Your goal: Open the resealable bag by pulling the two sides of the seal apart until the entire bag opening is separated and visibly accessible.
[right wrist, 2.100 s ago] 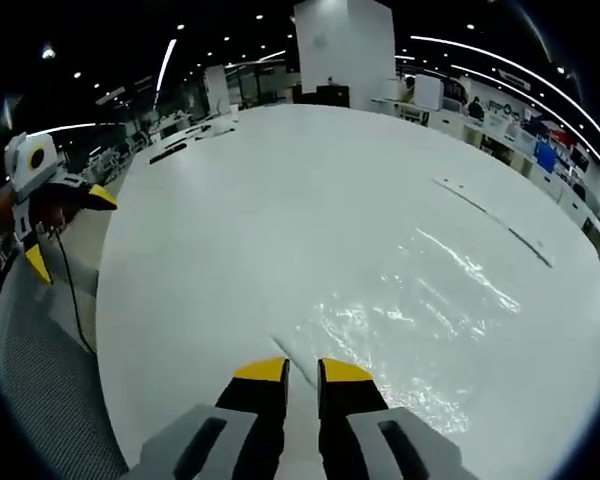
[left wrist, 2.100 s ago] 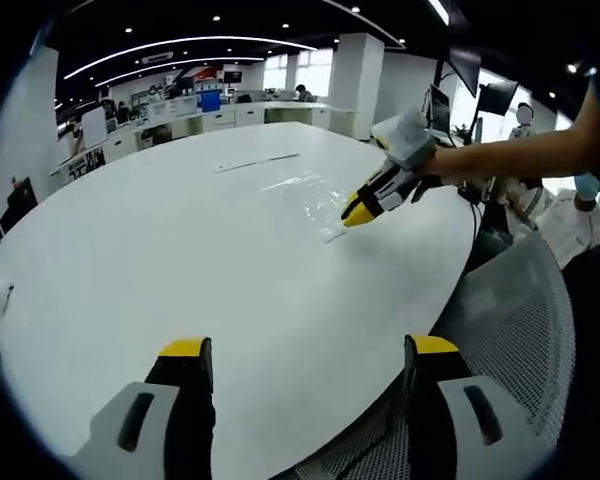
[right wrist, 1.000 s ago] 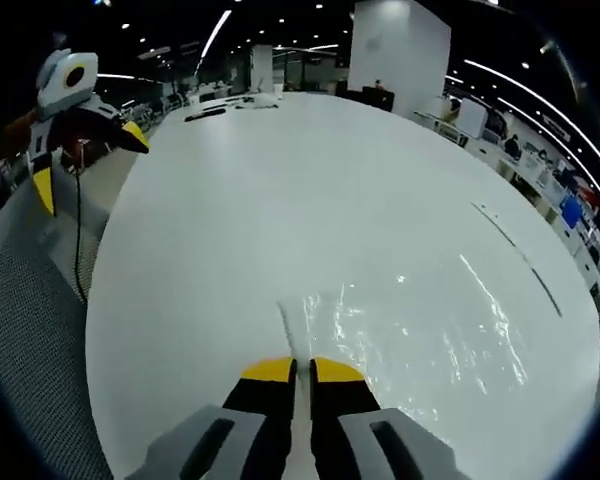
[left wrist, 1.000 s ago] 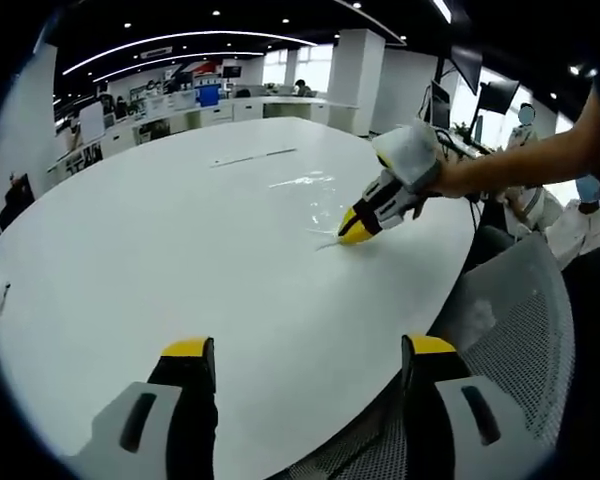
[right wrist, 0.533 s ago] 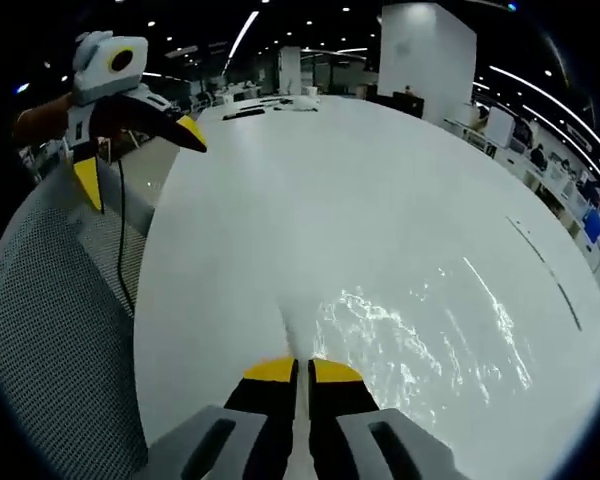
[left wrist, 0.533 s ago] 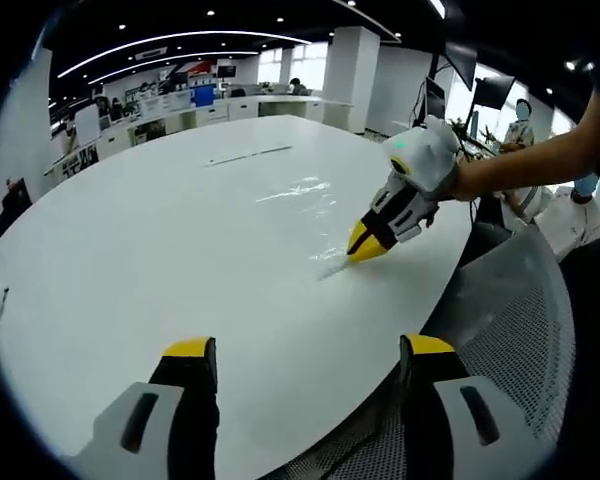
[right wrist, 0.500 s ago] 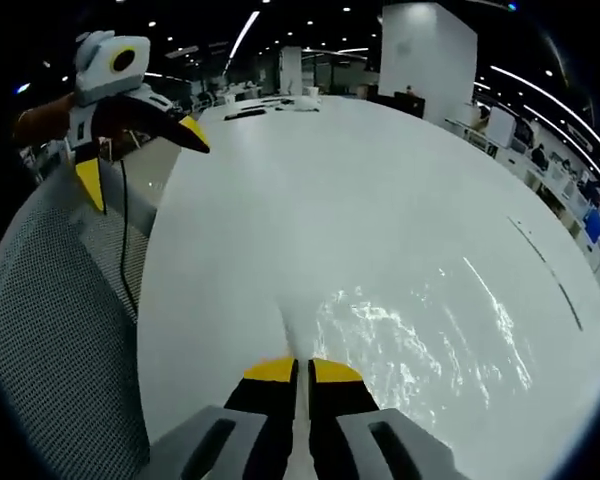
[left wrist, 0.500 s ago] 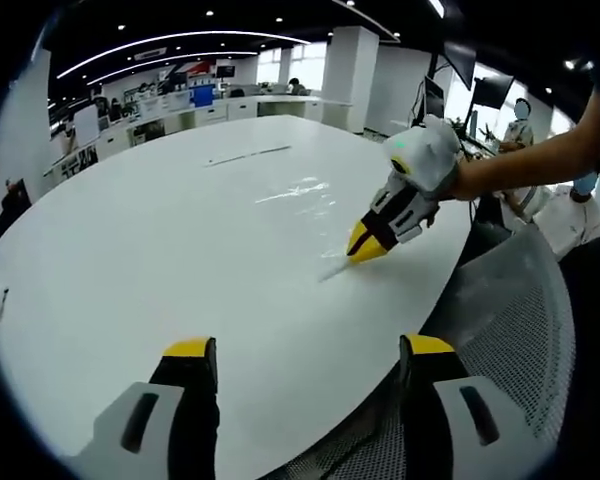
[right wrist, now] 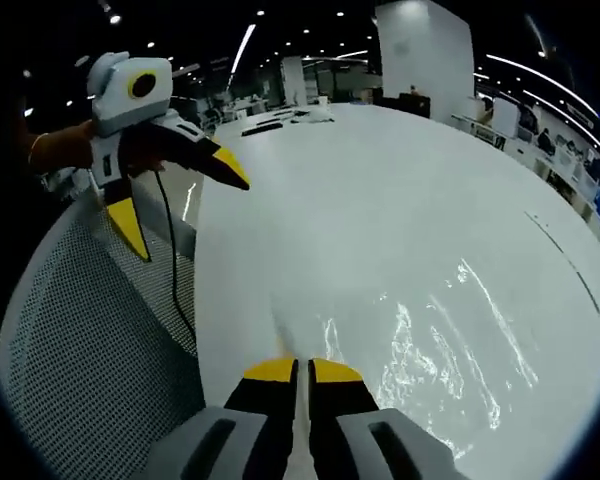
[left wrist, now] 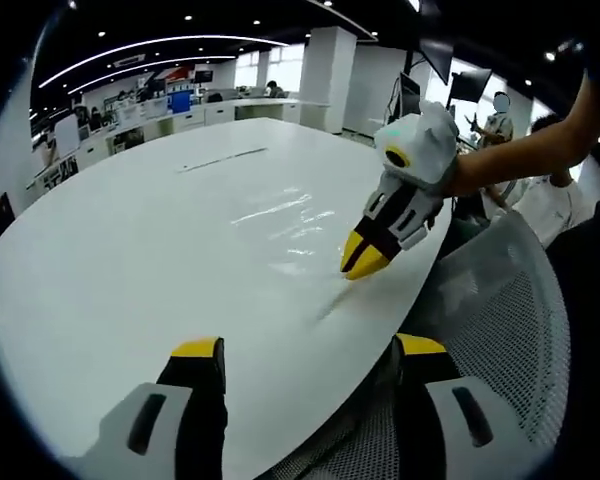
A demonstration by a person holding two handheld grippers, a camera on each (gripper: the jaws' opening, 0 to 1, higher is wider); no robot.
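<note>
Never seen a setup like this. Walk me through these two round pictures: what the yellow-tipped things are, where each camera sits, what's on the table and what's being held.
No robot here: a person holds a two-jaw tool in each hand, and a fisheye camera rides on each tool.

In the left gripper view, the left gripper rises from the bottom, jaws wide apart and holding nothing. It hangs at the edge of the white table, over a mesh chair back.

The right gripper, held by the person's hand, comes into that view from the right. The right gripper view looks along its jaws: they are pinched shut on the edge of a clear resealable bag, which lies mostly flat and glinting on the table. The bag's seal appears unopened as yet.
</note>
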